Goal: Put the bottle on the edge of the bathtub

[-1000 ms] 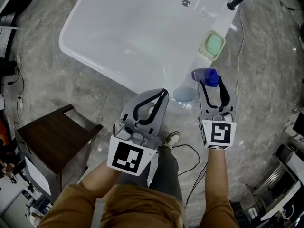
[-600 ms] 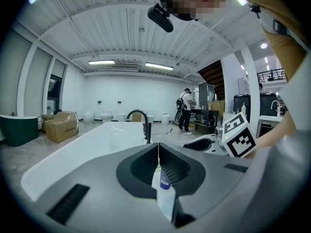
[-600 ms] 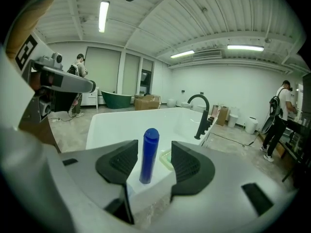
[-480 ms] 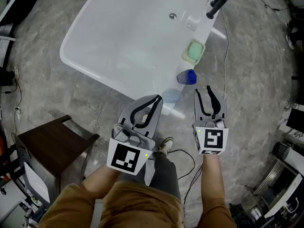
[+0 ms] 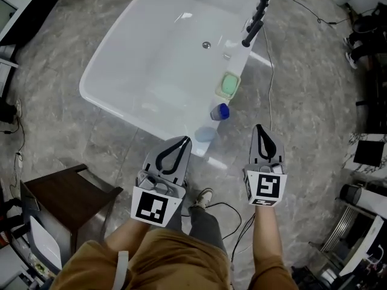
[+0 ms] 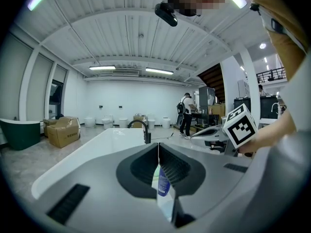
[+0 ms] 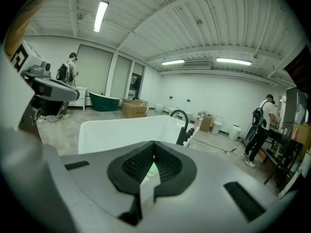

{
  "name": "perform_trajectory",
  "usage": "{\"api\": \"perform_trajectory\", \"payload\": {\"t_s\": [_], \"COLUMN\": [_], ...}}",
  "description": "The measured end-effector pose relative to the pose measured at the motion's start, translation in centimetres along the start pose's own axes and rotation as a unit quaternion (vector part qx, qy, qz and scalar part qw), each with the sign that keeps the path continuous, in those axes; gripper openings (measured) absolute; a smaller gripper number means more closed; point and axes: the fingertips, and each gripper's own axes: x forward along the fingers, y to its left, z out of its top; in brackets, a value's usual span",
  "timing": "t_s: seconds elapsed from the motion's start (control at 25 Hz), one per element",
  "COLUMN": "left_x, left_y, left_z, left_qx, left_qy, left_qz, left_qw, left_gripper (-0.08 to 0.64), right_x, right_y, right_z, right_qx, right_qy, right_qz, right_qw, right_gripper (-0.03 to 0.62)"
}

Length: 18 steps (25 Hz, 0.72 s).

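The bottle [image 5: 219, 112], pale with a blue cap, stands on the near right rim of the white bathtub [image 5: 121, 59], just short of a green soap dish [image 5: 229, 85]. My right gripper [image 5: 260, 128] hangs over the floor, back from the bottle. Its jaws have just been closing and now stand shut with nothing between them. My left gripper [image 5: 182, 140] is shut and empty near the tub's front corner. In the left gripper view a sliver of the bottle [image 6: 163, 181] shows through the slit of the closed gripper [image 6: 158, 147]. In the right gripper view the shut gripper [image 7: 154, 143] points at the tub [image 7: 121, 127].
A black faucet [image 5: 254, 11] rises from the tub's far right rim. A pale blue round thing [image 5: 205, 133] lies at the near rim. A dark wooden stool [image 5: 66, 192] stands at lower left. Cables [image 5: 233, 207] trail over the marble floor by my shoe [image 5: 204, 196].
The right gripper held the bottle, opened and left it on the tub rim, then shut empty. Both grippers have drawn back and risen away from the tub.
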Motion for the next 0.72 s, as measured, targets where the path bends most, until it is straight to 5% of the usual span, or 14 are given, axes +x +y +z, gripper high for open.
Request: {"api": "perform_trajectory", "payload": {"t_s": [0.72], "left_x": [-3.8], "left_y": [-0.8], "left_z": [9.2], "left_qx": [-0.001], "left_qy": [-0.059], "left_qz": [0.0], "left_qw": [0.9983], "left_gripper": [0.011], "right_x": [-9.7], "right_y": [-4.3], "right_z": [13.8], "right_qx": [0.009], "right_qy": [-0.082], "right_qz": [-0.048], "right_qw": [0.995], "right_gripper": [0.005]}}
